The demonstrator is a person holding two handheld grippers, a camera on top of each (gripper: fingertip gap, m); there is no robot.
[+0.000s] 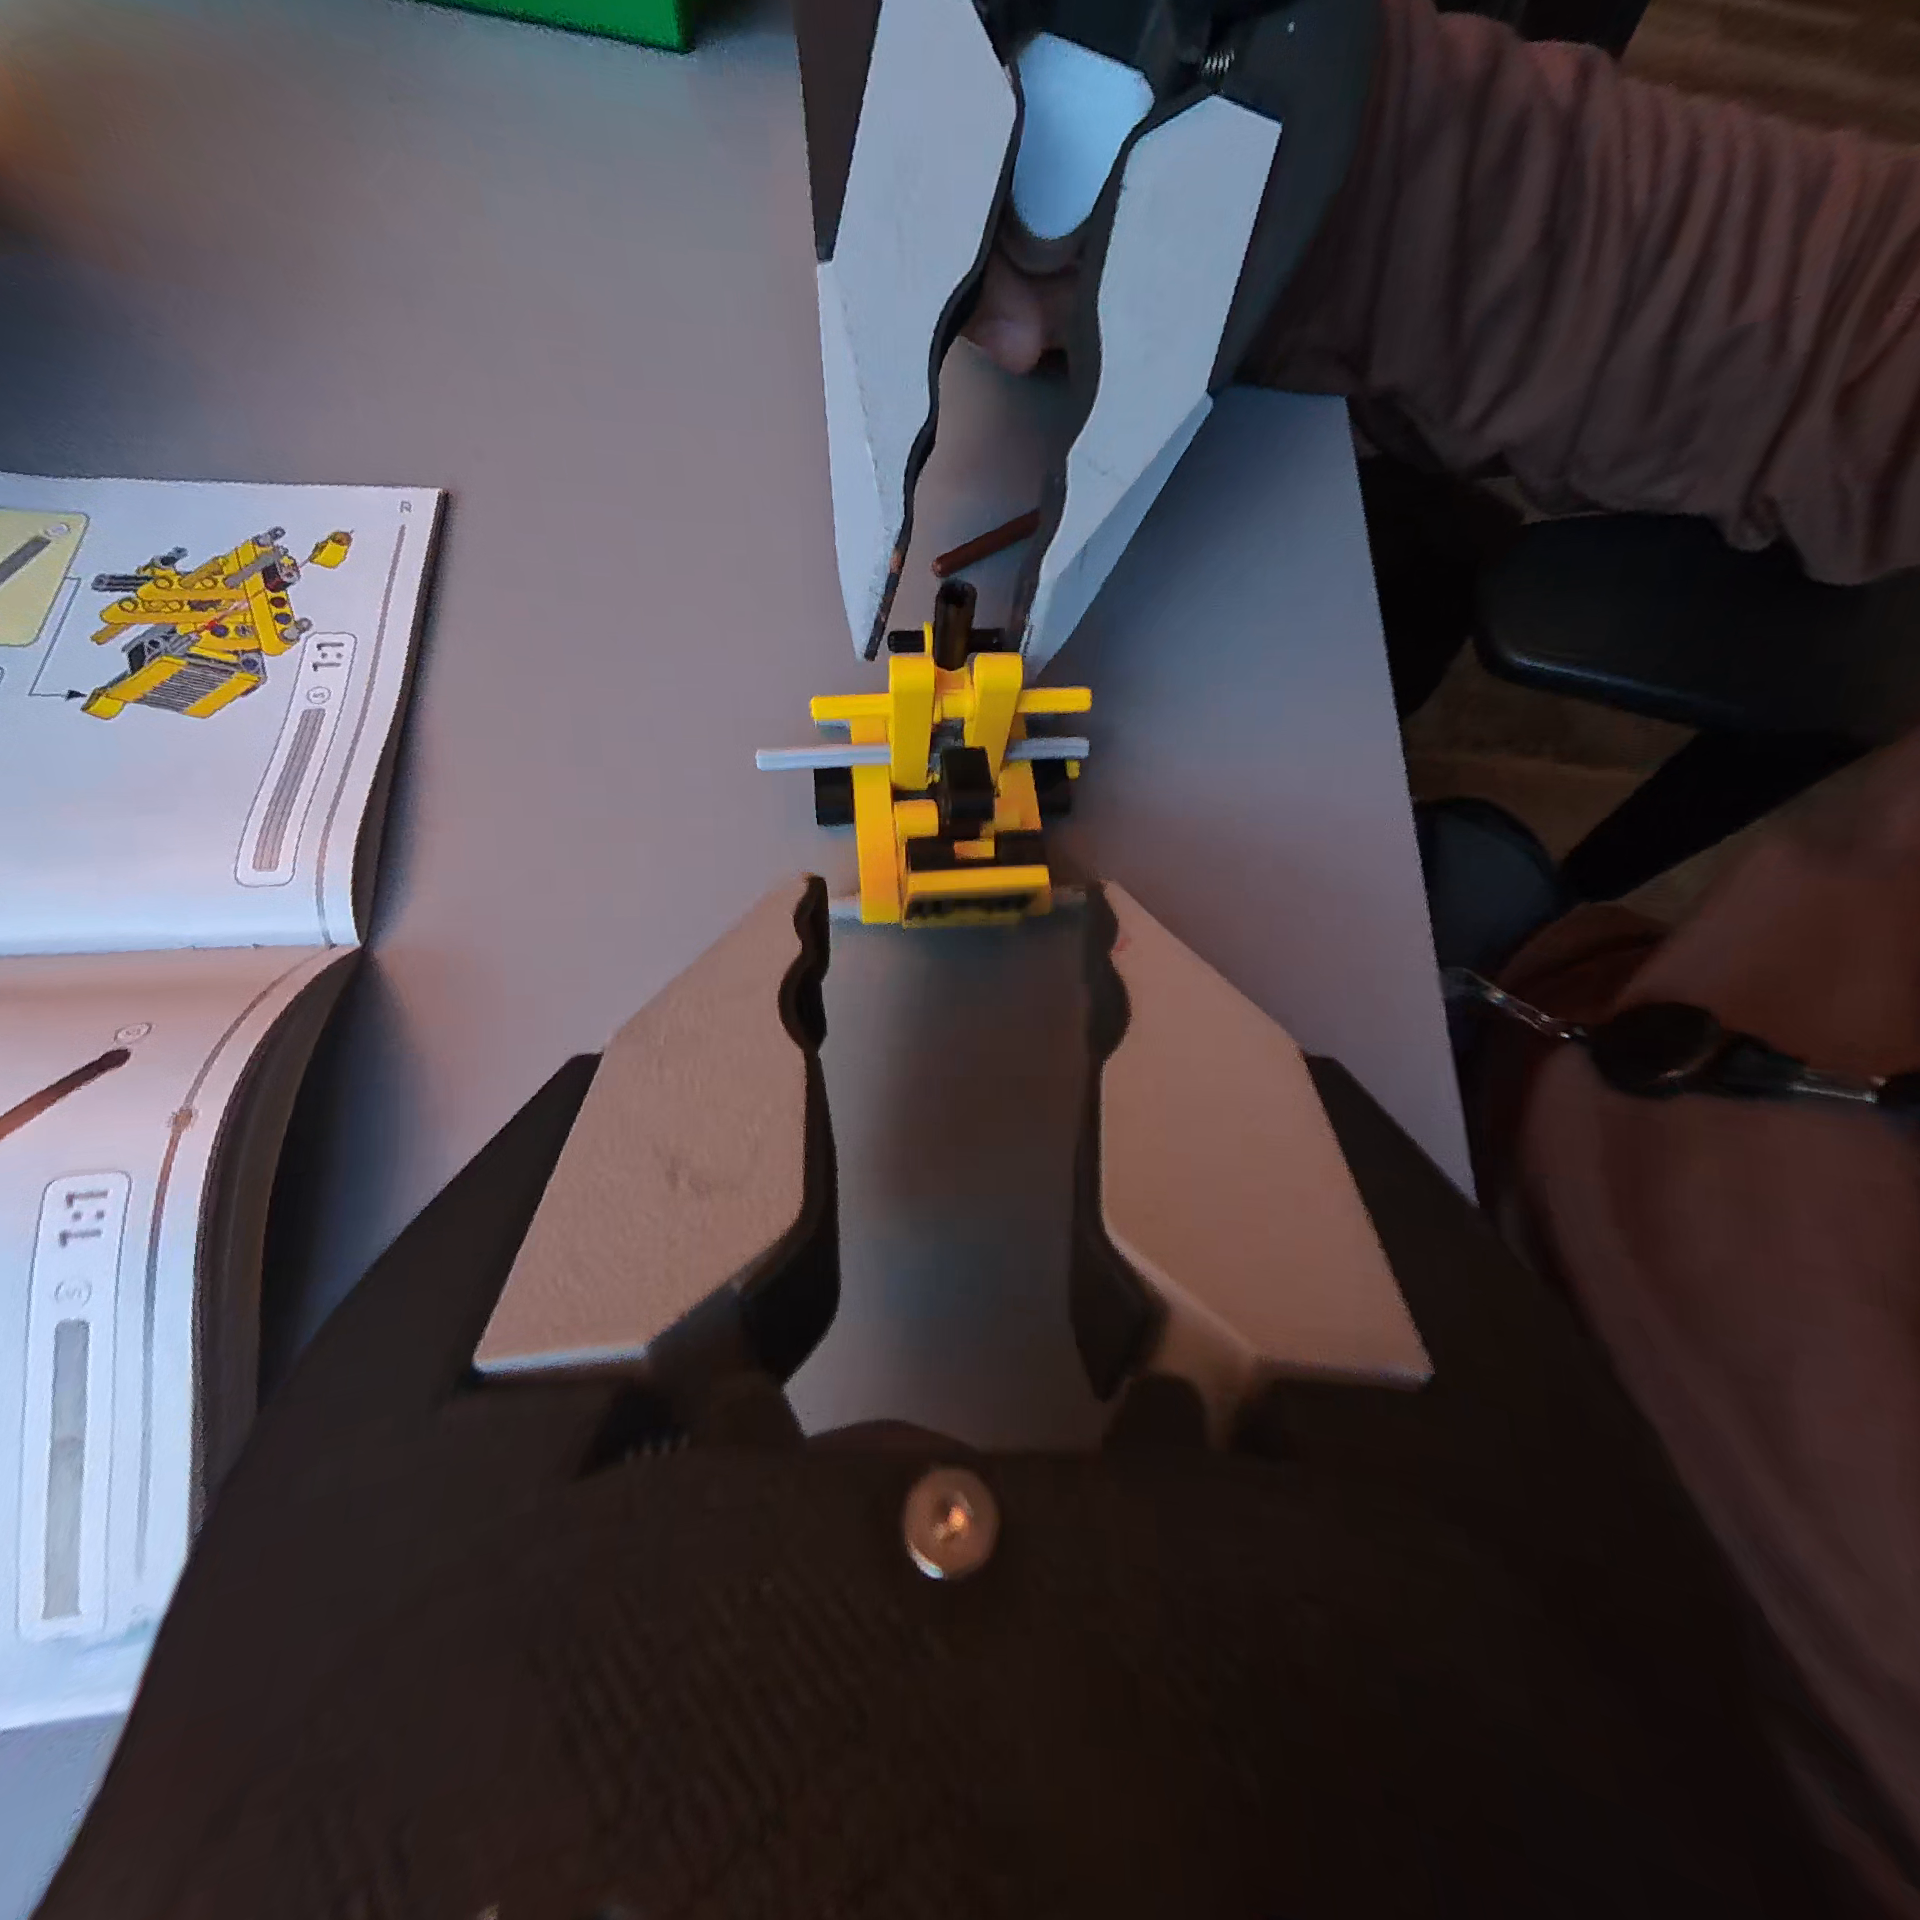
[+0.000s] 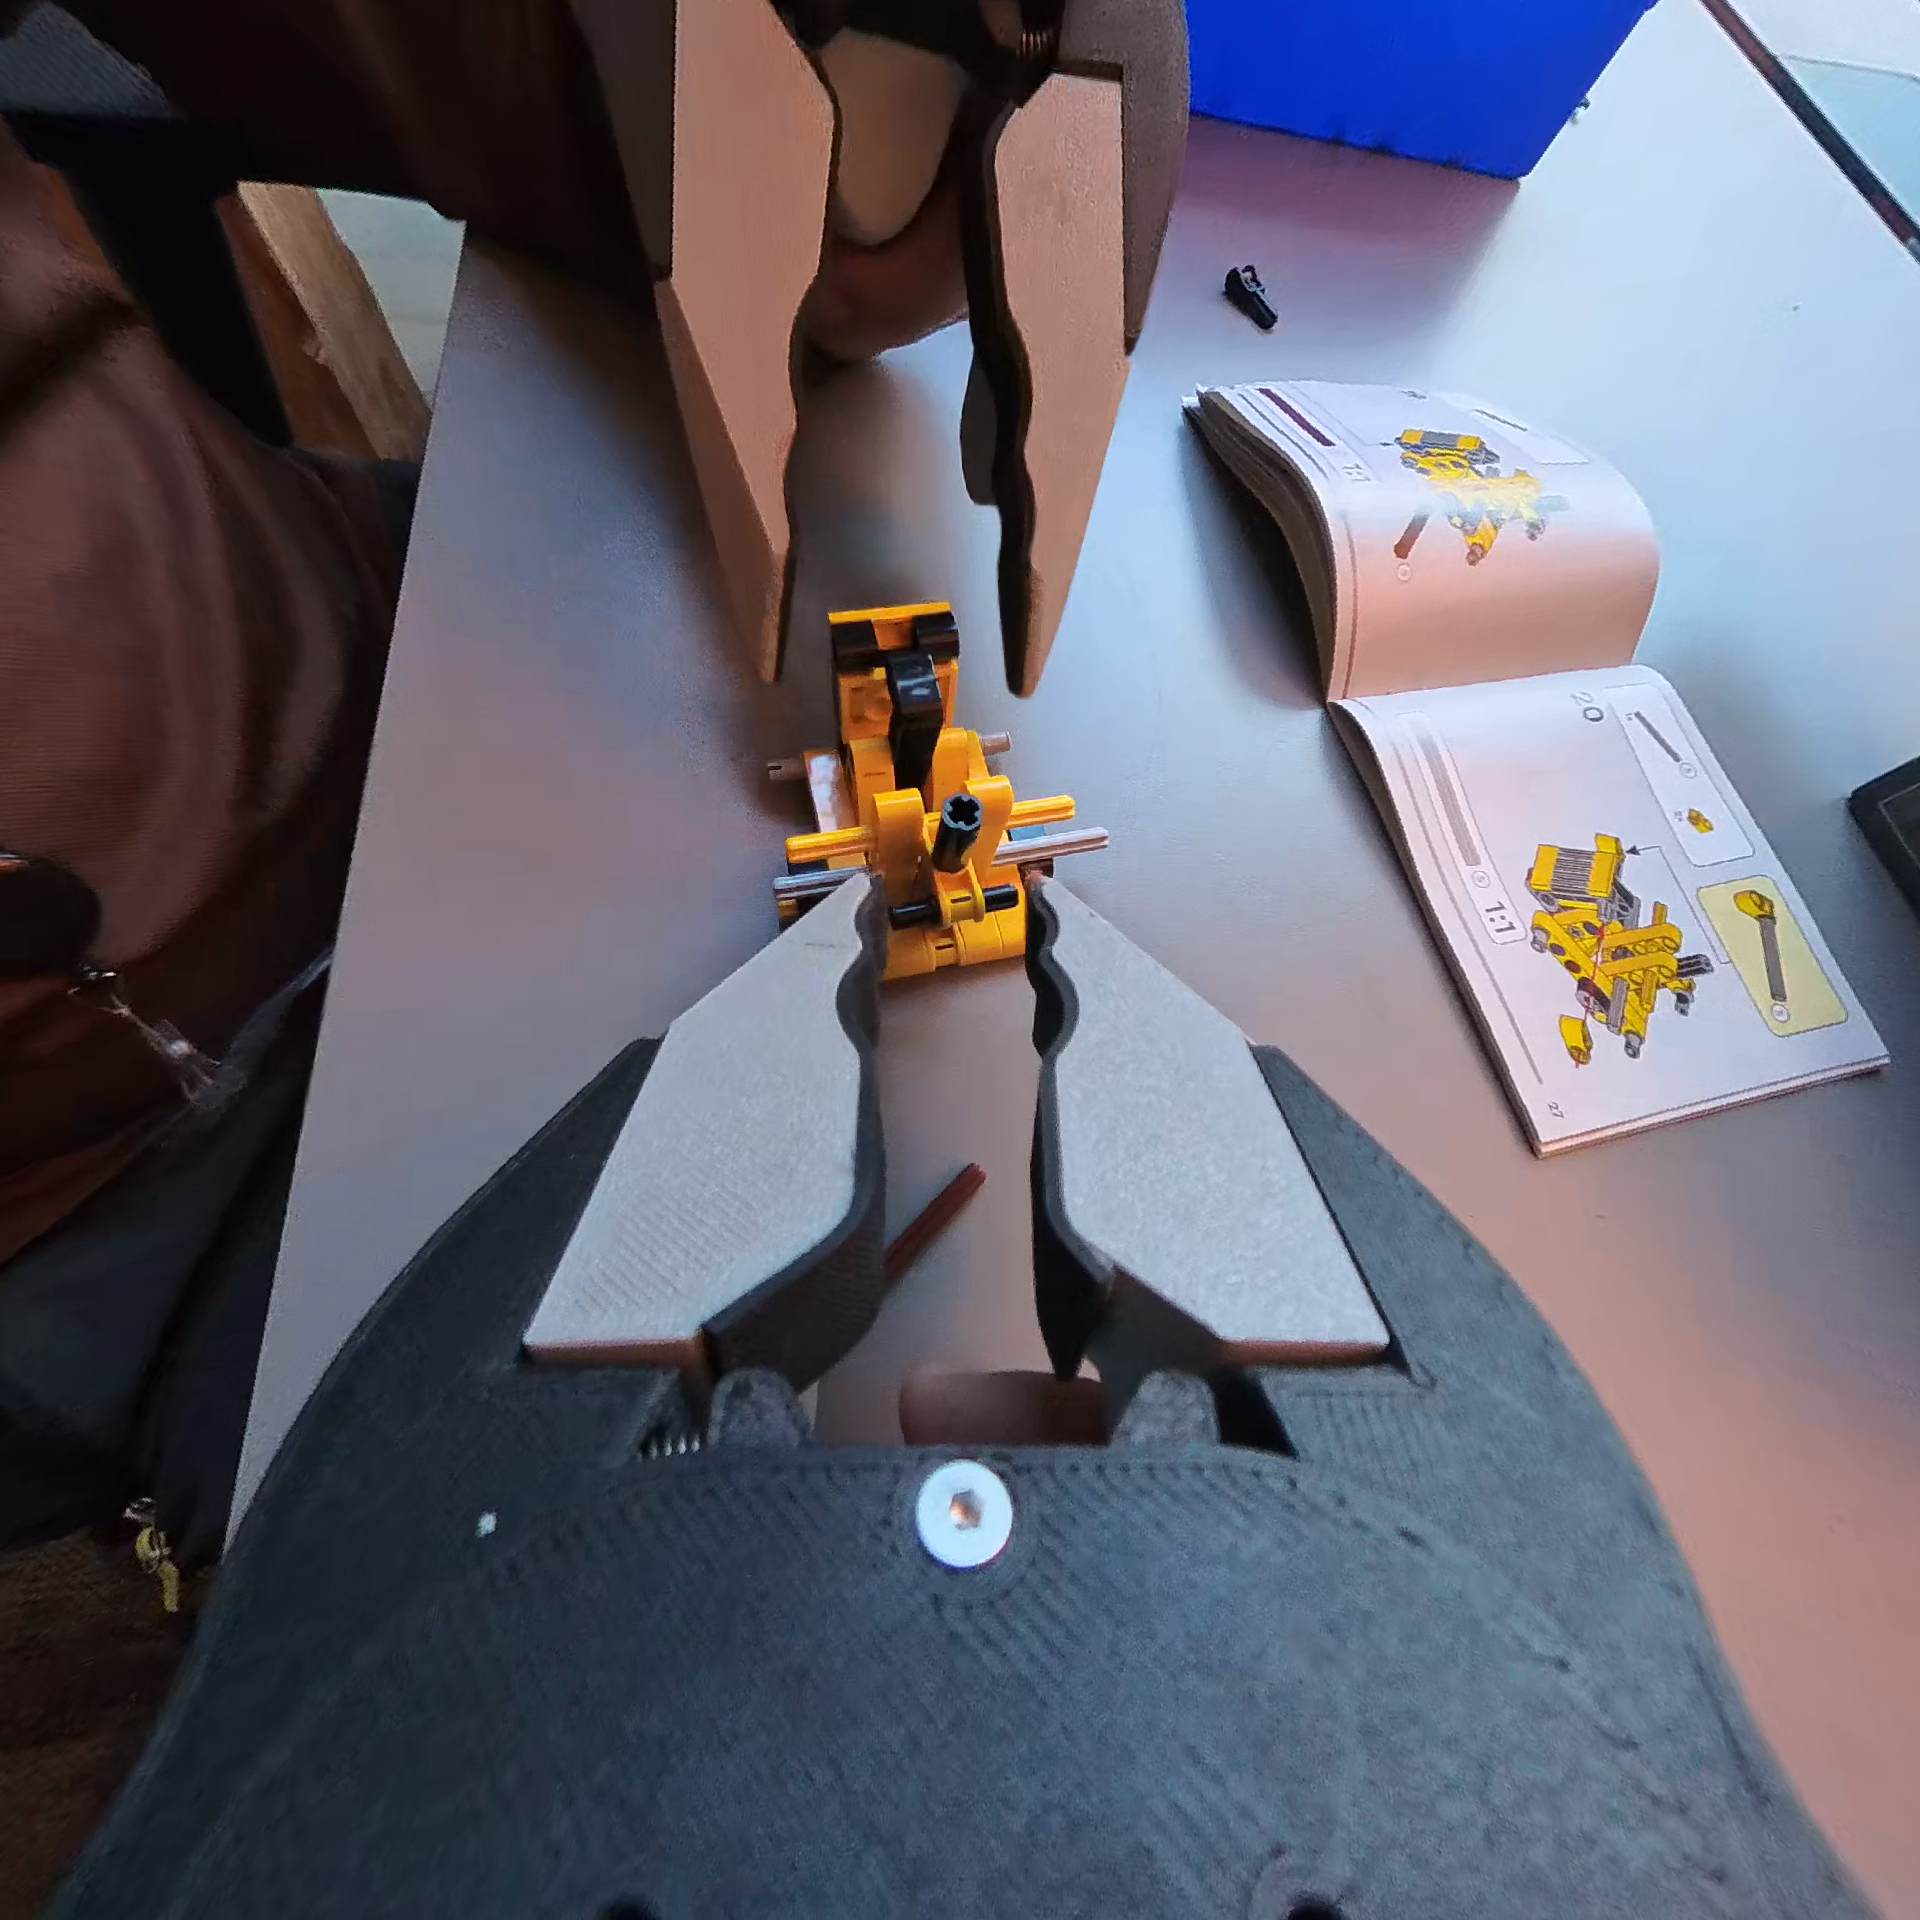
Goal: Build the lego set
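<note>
A small yellow and black lego vehicle model (image 1: 940,800) stands on the grey table (image 1: 582,343) near its edge, with grey and yellow axles sticking out sideways. It also shows in the right wrist view (image 2: 920,831). My left gripper (image 1: 956,899) is open, its fingertips either side of the model's front end without touching it. It faces the right gripper (image 1: 951,639) across the model. My right gripper (image 2: 951,896) is closed in on the model's rear end, with its pads against both sides. A loose brown axle (image 2: 935,1210) lies on the table between the right gripper's fingers.
An open instruction booklet (image 2: 1558,831) lies beside the model and also shows in the left wrist view (image 1: 197,717). A small black piece (image 2: 1252,296) lies farther off. A blue box (image 2: 1403,73) and a green box (image 1: 582,21) stand at the table's ends. The table edge (image 1: 1392,790) runs close by, with a person's sleeves beyond it. Some 5 centimeters of space lies between my two pairs of fingers. My right gripper's tips are some 6 centimeters from the loose brown axle (image 2: 935,1210). Look for it in the left wrist view (image 1: 969,553) too.
</note>
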